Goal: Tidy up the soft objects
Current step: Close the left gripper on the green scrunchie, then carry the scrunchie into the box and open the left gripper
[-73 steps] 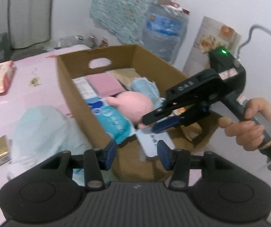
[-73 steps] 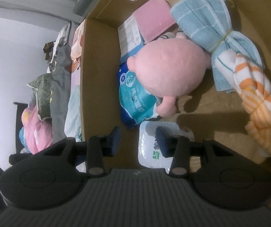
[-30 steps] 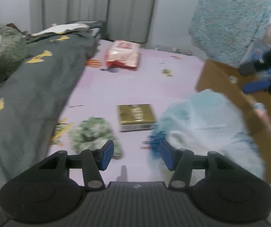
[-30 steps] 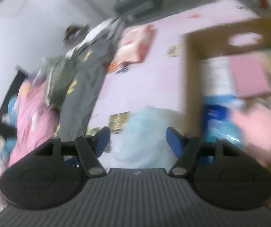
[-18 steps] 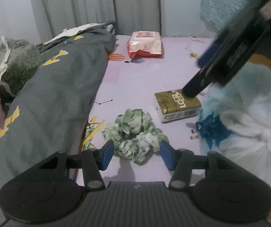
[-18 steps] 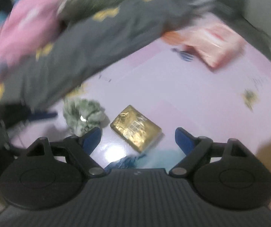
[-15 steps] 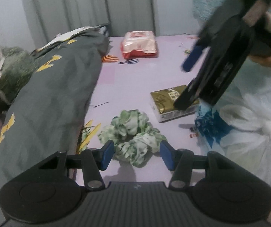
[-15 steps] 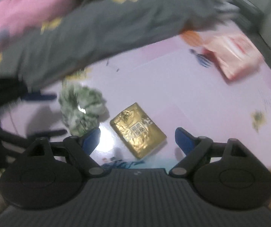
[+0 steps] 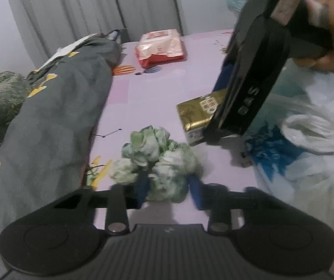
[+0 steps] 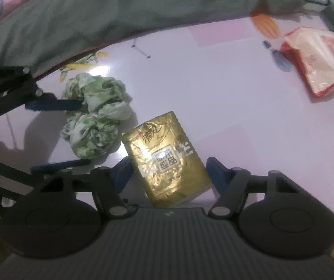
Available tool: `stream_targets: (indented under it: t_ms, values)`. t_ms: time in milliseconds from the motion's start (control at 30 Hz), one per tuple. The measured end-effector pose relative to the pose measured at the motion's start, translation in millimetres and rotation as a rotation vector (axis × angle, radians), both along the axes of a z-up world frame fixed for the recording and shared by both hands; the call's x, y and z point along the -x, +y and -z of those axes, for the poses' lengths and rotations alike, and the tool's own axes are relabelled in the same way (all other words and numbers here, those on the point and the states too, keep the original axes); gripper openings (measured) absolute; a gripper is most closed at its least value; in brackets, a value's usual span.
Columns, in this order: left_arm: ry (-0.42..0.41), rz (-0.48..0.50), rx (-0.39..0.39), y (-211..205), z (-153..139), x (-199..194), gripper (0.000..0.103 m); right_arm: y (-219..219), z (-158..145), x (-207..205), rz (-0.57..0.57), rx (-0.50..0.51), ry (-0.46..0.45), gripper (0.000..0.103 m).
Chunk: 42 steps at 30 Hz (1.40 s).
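While the left hand-held gripper point(image 9: 168, 190) has just been closing, its blue pads now pinch the near lobe of the green-and-white scrunchie point(image 9: 157, 161) on the pink sheet point(image 9: 157, 88). Right hand-held gripper point(image 10: 169, 175) straddles the gold tissue pack point(image 10: 167, 156), jaws narrowing, pads not touching. Grey quilt point(image 9: 50, 121) crowds the left; white plastic bag point(image 9: 311, 140) right; red-and-white wipes pack point(image 9: 160, 46) far.

I'm in a home bedroom: the pink printed bedsheet point(image 9: 157, 88) lies under me, a rumpled grey quilt point(image 9: 57, 121) heaped along its left, grey curtains point(image 9: 97, 7) hanging behind it
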<state>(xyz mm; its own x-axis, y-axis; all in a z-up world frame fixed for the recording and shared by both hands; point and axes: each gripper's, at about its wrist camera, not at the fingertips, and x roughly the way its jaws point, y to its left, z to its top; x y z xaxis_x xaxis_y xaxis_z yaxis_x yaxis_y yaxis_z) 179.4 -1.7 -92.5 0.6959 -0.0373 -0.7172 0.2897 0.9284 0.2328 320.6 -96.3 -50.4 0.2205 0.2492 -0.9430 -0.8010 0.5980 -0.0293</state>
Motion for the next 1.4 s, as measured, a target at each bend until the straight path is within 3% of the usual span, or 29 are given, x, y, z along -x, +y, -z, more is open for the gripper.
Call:
stream_targets:
  t_ms: [100, 233, 300, 367, 533, 800, 1000, 1133, 1267, 1400]
  values:
    - [0.004, -0.038, 0.038, 7.7, -4.8, -2.8, 0.016, -9.5, -17.3, -1.4, 0.054, -0.050, -0.020, 0.061]
    - [0.007, -0.083, 0.110, 18.0, -15.1, -4.2, 0.013, -32.6, -53.3, -2.4, 0.161, -0.174, -0.061, 0.053]
    - [0.008, -0.101, 0.147, 22.3, -21.8, -3.3, 0.013, -53.7, -74.4, 0.5, 0.226, -0.245, -0.071, 0.036]
    - [0.003, -0.112, 0.186, 25.5, -29.1, -0.6, 0.013, -73.7, -93.8, 7.0, 0.308, -0.301, -0.077, 0.027]
    - [-0.020, -0.126, 0.250, 28.1, -48.5, 8.3, 0.013, -135.4, -124.1, 35.3, 0.466, -0.403, -0.111, 0.025]
    - [-0.070, -0.089, 0.308, 14.9, -90.5, 24.5, 0.012, -211.4, -134.8, 92.8, 0.661, -0.546, -0.117, 0.027]
    - [-0.113, 0.063, 0.393, -18.2, -138.0, 43.6, 0.013, -263.2, -143.0, 149.8, 0.814, -0.680, -0.122, 0.031]
    - [-0.109, 0.241, 0.450, -67.2, -163.4, 54.0, 0.013, -295.8, -145.1, 198.0, 0.924, -0.677, -0.202, 0.037]
    - [-0.047, 0.414, 0.476, -133.5, -169.9, 61.6, 0.013, -324.5, -142.4, 260.8, 1.034, -0.623, -0.323, 0.043]
    - [0.034, 0.539, 0.475, -199.5, -157.8, 64.1, 0.014, -359.2, -138.5, 316.8, 1.140, -0.666, -0.368, 0.048]
